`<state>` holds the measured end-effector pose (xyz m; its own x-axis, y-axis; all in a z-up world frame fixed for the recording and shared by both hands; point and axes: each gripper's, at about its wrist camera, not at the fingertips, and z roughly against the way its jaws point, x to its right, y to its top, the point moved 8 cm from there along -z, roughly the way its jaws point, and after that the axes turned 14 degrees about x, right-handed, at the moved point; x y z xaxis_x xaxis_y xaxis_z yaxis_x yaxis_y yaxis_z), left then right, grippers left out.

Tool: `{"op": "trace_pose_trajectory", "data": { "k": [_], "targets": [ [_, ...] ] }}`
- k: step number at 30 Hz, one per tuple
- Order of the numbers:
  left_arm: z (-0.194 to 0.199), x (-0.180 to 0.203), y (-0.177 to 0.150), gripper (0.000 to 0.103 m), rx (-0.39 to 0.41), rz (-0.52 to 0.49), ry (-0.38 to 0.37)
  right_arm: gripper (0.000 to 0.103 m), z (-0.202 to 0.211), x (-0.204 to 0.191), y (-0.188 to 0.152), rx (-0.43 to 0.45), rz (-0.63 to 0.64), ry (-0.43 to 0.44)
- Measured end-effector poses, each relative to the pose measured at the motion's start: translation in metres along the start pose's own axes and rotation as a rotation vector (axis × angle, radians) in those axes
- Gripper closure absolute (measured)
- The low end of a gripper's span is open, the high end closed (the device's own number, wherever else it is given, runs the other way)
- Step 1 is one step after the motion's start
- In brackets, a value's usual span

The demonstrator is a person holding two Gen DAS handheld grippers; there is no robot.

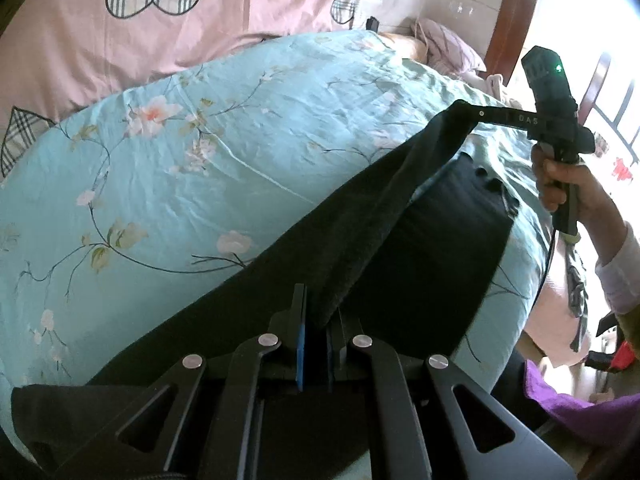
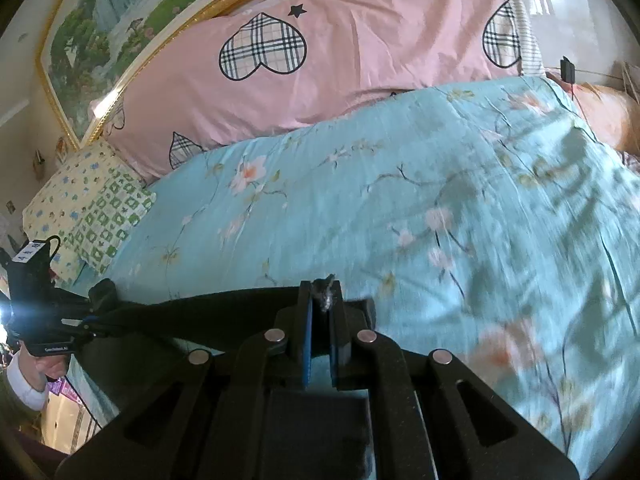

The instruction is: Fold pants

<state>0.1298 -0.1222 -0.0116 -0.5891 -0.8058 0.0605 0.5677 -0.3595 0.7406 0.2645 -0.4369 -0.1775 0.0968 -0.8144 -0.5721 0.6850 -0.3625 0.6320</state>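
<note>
The left claw is gripping a pinch of the black pants, its blue-padded fingers closed tight on a raised ridge of fabric, while the rest of the garment is lying spread across the floral bedspread on the bed. From that grip the lifted edge is running taut, up and to the right, toward the right claw, which is also clamped on the cloth; in the right wrist view a small tuft of dark fabric is poking out between that claw's closed fingers, so the hold there looks shallow. The pants seem to be partway through a fold, with one layer being raised over the flat part that is resting on the bedspread. To do this step well, both claws should probably be travelling together at an even height, keeping the held edge straight and lightly tensioned, so the upper layer is coming down square on the lower one without dragging it or bunching it. The thin grip on the right is the likeliest thing to slip, so a slow, steady carry would be wise. Further right, the person's right hand is wrapping the handle. No containers are showing in either view; only the pink pillow and a patterned pillow are lying beyond the bedspread.
</note>
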Motion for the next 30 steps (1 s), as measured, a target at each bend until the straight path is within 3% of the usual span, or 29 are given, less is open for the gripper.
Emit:
{"op": "trace_pose_trajectory", "data": {
  "k": [9,19,23,30],
  "targets": [
    [0.020,0.021,-0.025,0.097,0.030,0.011,-0.029,0.096,0.047,-0.012,-0.020,0.081,0.039,0.056],
    [0.017,0.033,-0.055,0.097,0.015,-0.008,-0.029,0.096,0.065,-0.004,-0.063,0.023,0.049,0.015],
    [0.023,0.035,-0.051,0.097,0.040,-0.026,-0.026,0.096,0.076,-0.011,-0.059,0.050,0.061,0.007],
    [-0.003,0.033,-0.078,0.094,-0.018,0.023,-0.038,0.095,0.068,-0.007,-0.076,-0.021,0.105,-0.037]
  ]
}}
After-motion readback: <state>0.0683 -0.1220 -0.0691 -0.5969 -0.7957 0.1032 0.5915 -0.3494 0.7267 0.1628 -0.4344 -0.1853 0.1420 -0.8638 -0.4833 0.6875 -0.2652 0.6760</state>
